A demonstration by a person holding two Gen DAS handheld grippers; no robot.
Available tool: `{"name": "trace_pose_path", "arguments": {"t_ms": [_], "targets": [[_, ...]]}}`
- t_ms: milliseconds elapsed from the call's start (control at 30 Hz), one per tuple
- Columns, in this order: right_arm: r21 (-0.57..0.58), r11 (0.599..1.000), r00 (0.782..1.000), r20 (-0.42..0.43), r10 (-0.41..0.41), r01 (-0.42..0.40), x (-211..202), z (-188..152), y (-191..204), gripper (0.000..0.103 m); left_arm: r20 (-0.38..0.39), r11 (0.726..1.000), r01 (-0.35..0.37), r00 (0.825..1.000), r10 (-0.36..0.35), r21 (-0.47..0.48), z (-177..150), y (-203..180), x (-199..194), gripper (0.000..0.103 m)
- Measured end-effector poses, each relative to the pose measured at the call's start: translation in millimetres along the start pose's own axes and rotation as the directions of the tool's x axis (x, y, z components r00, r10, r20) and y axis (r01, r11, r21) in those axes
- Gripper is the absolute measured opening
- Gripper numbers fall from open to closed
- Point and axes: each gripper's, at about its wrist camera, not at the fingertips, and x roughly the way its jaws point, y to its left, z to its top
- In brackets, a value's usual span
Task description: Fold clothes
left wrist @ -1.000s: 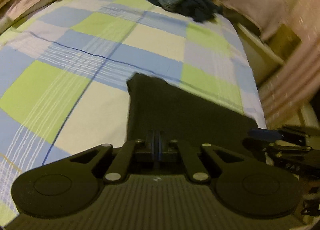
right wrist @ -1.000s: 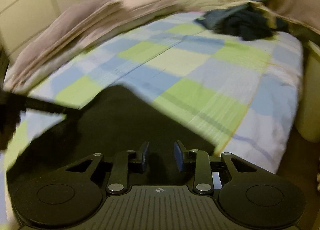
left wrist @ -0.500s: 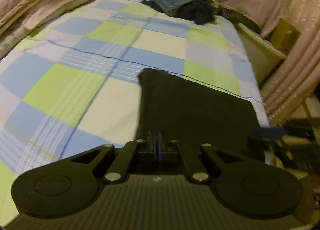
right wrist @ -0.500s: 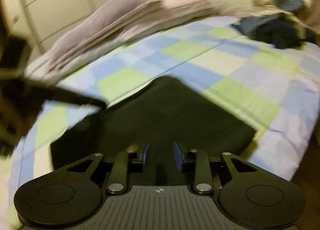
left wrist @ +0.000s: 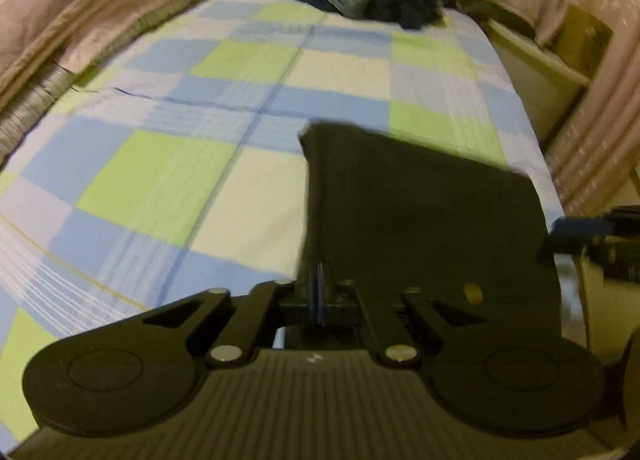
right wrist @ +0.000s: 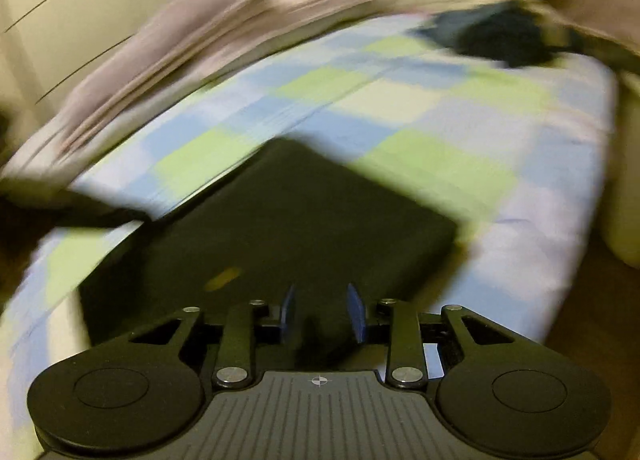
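Folding is underway on a dark garment point(left wrist: 420, 204) that is lying on the near right part of the checked bed sheet point(left wrist: 168, 180), close to the bed's right edge. Left tool point(left wrist: 319, 292) is sitting low at the garment's near left edge, blue pads pressed together, apparently pinching the cloth, though the bite itself is hard to see. Right tool point(right wrist: 322, 314) is hovering over the garment's near edge with its pads apart and gripping nothing; the view is blurring with motion. To do this step well, I judge the right tool should be clamping the matching corner before any lift, so both tools are carrying the edge level and the fold is landing square without dragging. A pile of dark clothes point(left wrist: 384, 0) is waiting at the far end.
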Motion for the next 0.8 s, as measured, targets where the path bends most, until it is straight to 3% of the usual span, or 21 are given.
{"name": "trace_pose_path", "arguments": {"t_ms": [133,300,433,567,667,800], "targets": [[0.158,0.976,0.987,0.031,-0.157,0.150,14,29,-50,0.032,0.055,0.997,0.053,0.997,-0.050,-0.054,32,10,23,0.002],[0.168,0.970,0.982,0.048,-0.184,0.173,45,40,-72,0.031,0.034,0.989,0.142,0.990,-0.140,-0.047,67,-1,89,0.002],[0.144,0.976,0.985,0.029,-0.170,0.164,60,38,-70,0.031,-0.043,0.990,0.120,0.991,-0.123,-0.072,61,6,128,0.003],[0.173,0.975,0.989,0.023,-0.144,0.138,45,41,-73,0.031,-0.015,0.996,0.085,0.996,-0.085,-0.033,58,9,97,0.003],[0.174,0.983,0.997,0.043,-0.061,0.053,19,33,-62,0.031,-0.011,0.997,0.069,0.998,-0.069,-0.027,43,13,61,0.002],[0.099,0.994,0.998,0.023,0.050,-0.052,-2,9,-29,0.031,-0.016,0.991,0.114,0.993,-0.116,-0.075,5,18,14,0.002]]}}
